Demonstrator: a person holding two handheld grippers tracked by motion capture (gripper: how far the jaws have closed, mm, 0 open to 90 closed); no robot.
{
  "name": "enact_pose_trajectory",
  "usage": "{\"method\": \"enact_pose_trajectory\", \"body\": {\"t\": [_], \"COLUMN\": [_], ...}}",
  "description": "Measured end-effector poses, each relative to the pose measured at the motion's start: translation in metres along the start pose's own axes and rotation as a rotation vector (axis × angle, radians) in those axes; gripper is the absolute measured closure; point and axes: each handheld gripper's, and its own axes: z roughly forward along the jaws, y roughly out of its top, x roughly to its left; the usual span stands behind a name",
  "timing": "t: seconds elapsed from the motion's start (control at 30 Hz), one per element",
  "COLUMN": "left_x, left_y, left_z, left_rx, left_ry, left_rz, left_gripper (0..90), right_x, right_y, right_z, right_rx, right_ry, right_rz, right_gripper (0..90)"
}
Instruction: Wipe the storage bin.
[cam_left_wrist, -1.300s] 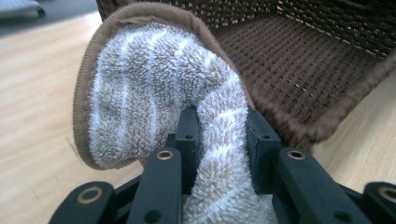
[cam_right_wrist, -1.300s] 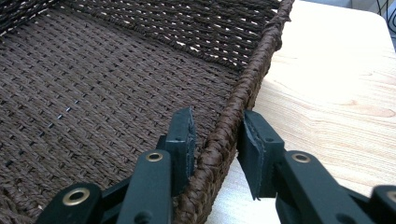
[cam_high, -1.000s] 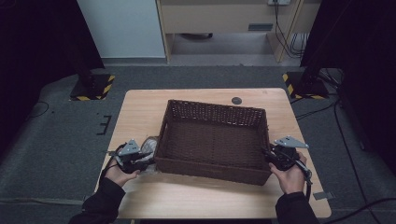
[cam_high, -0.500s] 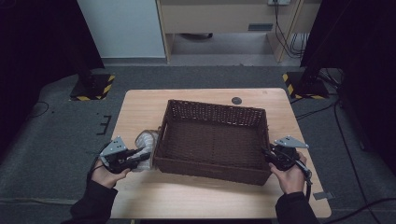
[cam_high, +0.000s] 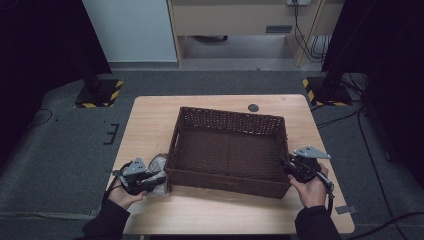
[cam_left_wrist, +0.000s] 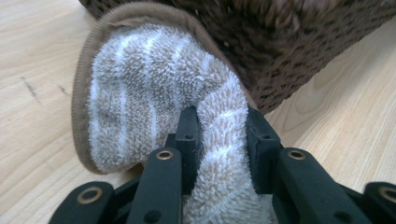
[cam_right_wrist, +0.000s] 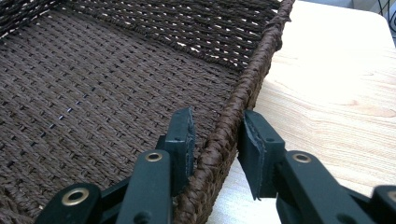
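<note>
A beige and white striped terry towel (cam_left_wrist: 140, 93) with a brown hem lies bunched on the table against the near left corner of a dark brown wicker basket (cam_high: 230, 116). My left gripper (cam_left_wrist: 219, 121) is shut on a fold of that towel, both pads pressed into the pile. From above, the left gripper (cam_high: 159, 181) lies low beside the towel (cam_high: 159, 162) and the basket's left wall. My right gripper (cam_right_wrist: 215, 121) straddles the basket's right rim (cam_right_wrist: 233, 121), one pad inside and one outside, pressed on the weave. The right gripper (cam_high: 287, 167) sits at the near right corner.
The basket stands slightly askew in the middle of a light wooden table (cam_high: 225, 210). A small black round disc (cam_high: 253, 107) lies behind it near the far edge. Dark stands with striped bases flank the table on the grey floor.
My left hand swung out to the left, then came back toward the basket's near left corner with the towel in its grip. The right hand and basket stayed put.
</note>
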Motion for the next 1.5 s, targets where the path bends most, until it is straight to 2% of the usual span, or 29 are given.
{"method": "enact_pose_trajectory", "body": {"t": [0.17, 0.33, 0.5, 0.57, 0.67, 0.73, 0.9, 1.07, 1.17, 1.3, 1.43, 1.5], "left_x": [-0.001, -0.008, -0.013, -0.013, -0.018, -0.017, -0.009, 0.001, 0.007, 0.019, 0.037, 0.042], "left_y": [0.011, 0.019, 0.011, 0.005, -0.003, -0.004, -0.001, 0.011, 0.019, 0.024, 0.019, 0.015], "left_z": [-0.027, -0.042, -0.027, -0.018, -0.004, -0.001, -0.012, -0.027, -0.029, -0.021, -0.014, -0.013], "left_rx": [-0.089, -0.142, -0.087, -0.050, 0.017, 0.032, -0.007, -0.060, -0.059, -0.039, -0.016, -0.006], "left_ry": [0.018, 0.029, 0.051, 0.040, 0.043, 0.048, 0.084, 0.148, 0.181, 0.241, 0.284, 0.299], "left_rz": [-0.015, -0.024, -0.035, -0.044, -0.027, -0.030, -0.079, -0.109, -0.114, -0.136, -0.189, -0.203], "left_gripper": [69.5, 69.5, 69.7, 69.7, 69.7, 69.7, 69.8, 69.8, 69.7, 69.7, 69.6, 69.6], "right_x": [0.000, 0.000, 0.000, 0.000, 0.000, 0.000, 0.000, 0.000, 0.000, 0.000, -0.001, -0.001], "right_y": [0.000, 0.000, 0.000, 0.000, 0.000, 0.000, 0.000, 0.000, 0.000, 0.000, 0.000, 0.000], "right_z": [0.000, 0.000, 0.000, 0.000, 0.000, 0.000, 0.000, 0.000, 0.000, 0.000, 0.000, 0.000], "right_rx": [0.002, 0.002, 0.003, 0.001, 0.002, 0.002, 0.003, 0.004, 0.005, 0.004, 0.000, 0.002], "right_ry": [0.000, -0.002, -0.001, -0.001, 0.000, 0.000, 0.001, 0.001, 0.003, 0.004, 0.006, 0.008], "right_rz": [-0.001, -0.003, -0.002, -0.001, 0.001, -0.001, -0.001, -0.004, -0.005, -0.003, 0.000, -0.002], "right_gripper": [66.3, 66.3, 66.3, 66.3, 66.3, 66.3, 66.2, 66.1, 65.8, 65.7, 65.5, 65.3]}}
